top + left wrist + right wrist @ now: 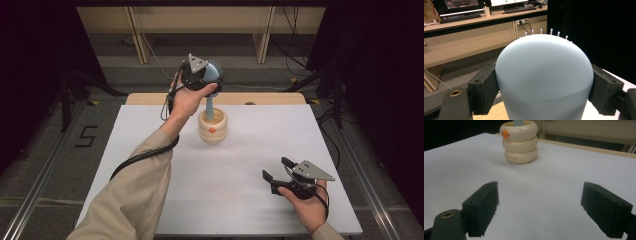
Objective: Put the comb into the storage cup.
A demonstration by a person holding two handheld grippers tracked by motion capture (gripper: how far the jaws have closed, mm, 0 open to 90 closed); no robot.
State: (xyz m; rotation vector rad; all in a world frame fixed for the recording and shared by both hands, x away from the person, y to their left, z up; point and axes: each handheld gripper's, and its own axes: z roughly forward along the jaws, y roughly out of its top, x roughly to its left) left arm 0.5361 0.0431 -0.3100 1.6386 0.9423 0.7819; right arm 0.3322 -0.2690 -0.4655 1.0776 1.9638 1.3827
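The hairbrush (210, 95), pale blue with white-tipped bristles along its head, stands upright with its handle down inside a cream holder (213, 127) built like three stacked rings, an orange mark on its side. The holder sits on the white worktop (150, 150) toward the far edge, a little left of centre. The left tongs (207, 75) are up at the top of the brush, clamped on its rounded head: in the left gripper view the smooth blue back of the hairbrush (544, 77) fills the gap, and both black jaws press flat against its sides, spread wide to take its width. The bristle tips poke up just behind the crown. The person's left hand (187, 100) carries those tongs from the near side, sleeve stretching back across the worktop.

The right tongs (277, 170) are well apart from all this, low over the near right part of the worktop in the right hand (307, 202). Their jaws stand wide open with nothing between them but bare white surface; they point toward the holder (519, 142), which shows farther off with the blue handle (518, 122) rising out of its top ring.
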